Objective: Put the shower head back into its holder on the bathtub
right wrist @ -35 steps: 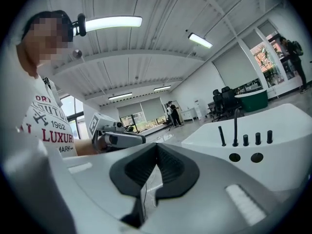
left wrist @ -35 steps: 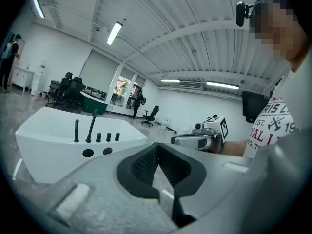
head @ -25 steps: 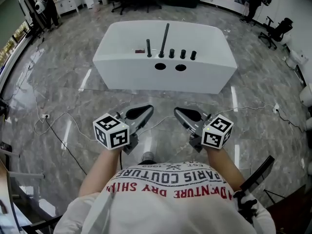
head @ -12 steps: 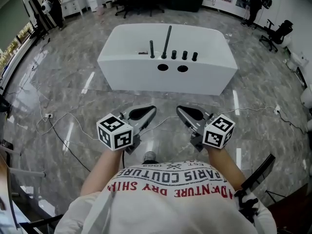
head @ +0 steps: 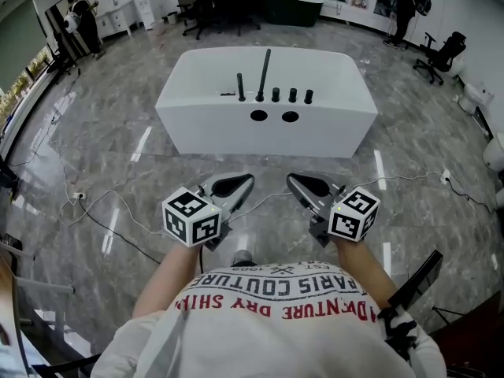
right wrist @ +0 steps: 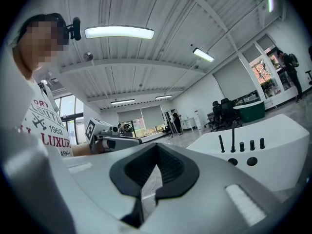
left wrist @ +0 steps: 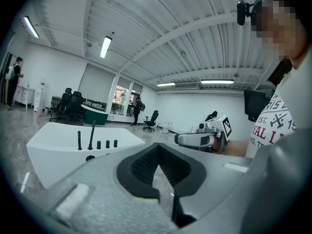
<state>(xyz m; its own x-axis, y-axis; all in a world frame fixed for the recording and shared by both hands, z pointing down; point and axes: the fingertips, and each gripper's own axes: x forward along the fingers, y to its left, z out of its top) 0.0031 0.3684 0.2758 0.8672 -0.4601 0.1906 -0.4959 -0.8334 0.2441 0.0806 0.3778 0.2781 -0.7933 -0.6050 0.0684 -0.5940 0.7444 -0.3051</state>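
A white bathtub (head: 205, 113) stands on the marble floor ahead of me. On its near rim is a row of black fittings: a short post (head: 240, 87), a tall slim rod (head: 264, 73) and three knobs (head: 292, 94). A small dark piece (head: 227, 94) lies left of the post. From here I cannot tell which of these is the shower head. My left gripper (head: 242, 183) and right gripper (head: 294, 181) are held side by side well short of the tub, both shut and empty. The tub also appears in the left gripper view (left wrist: 53, 152) and the right gripper view (right wrist: 278, 147).
Cables (head: 102, 211) trail over the floor at left, and another cable (head: 409, 178) runs at right. Office chairs (head: 441, 53) and people (head: 83, 18) are far behind the tub. A dark stand (head: 421, 278) sits close to my right side.
Both grippers have edged a little forward toward the tub, the left one drifting right. Their jaws stay shut and nothing has been picked up.
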